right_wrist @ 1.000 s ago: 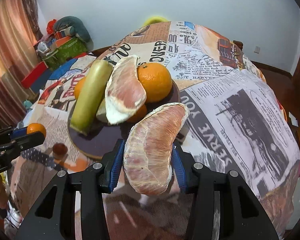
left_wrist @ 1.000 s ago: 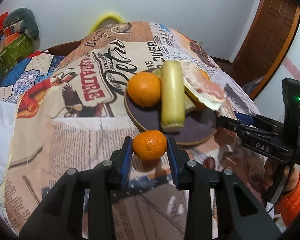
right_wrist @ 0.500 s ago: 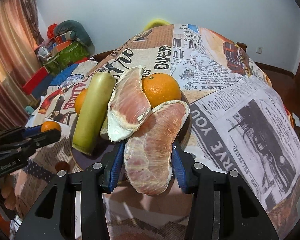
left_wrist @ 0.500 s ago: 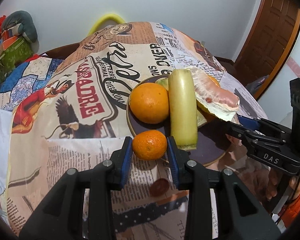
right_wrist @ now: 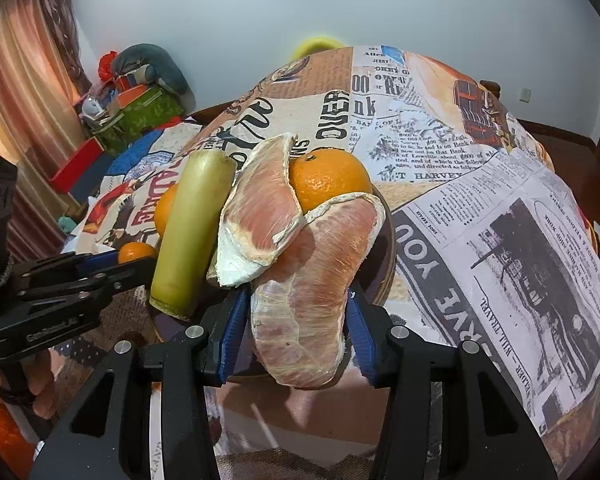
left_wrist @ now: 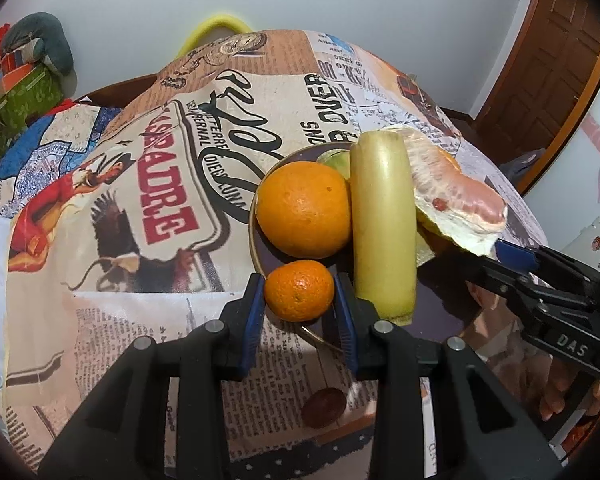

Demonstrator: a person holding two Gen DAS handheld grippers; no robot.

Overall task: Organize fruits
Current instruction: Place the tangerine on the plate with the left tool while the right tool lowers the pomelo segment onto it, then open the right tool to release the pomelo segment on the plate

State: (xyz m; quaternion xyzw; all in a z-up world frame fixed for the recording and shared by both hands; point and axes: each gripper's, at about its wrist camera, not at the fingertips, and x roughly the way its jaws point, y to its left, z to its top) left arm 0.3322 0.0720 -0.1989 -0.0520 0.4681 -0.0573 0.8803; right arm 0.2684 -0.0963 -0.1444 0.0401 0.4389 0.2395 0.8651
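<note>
My left gripper (left_wrist: 299, 308) is shut on a small mandarin (left_wrist: 299, 290) and holds it over the near rim of a dark round plate (left_wrist: 256, 240). The plate holds a large orange (left_wrist: 303, 209), a pale green-yellow stalk (left_wrist: 383, 224), a pink pomelo segment (left_wrist: 456, 200) and a green fruit (left_wrist: 336, 162). My right gripper (right_wrist: 294, 332) is shut on a second pomelo segment (right_wrist: 316, 296), held over the plate's near edge (right_wrist: 388, 264), touching the first segment (right_wrist: 260, 216). Another orange (right_wrist: 330, 178) sits behind them.
The table wears a newspaper-print cloth (left_wrist: 160, 200). A brown spot (left_wrist: 324, 402) shows on the cloth below my left gripper. Boxes and a cushion (right_wrist: 148, 92) are piled far left. A yellow chair back (left_wrist: 214, 30) stands behind the table. A wooden door (left_wrist: 548, 60) is at right.
Both grippers moved forward to the plate. The mandarin now hangs over the plate's rim beside the large orange, and the held pomelo segment now reaches the fruit pile.
</note>
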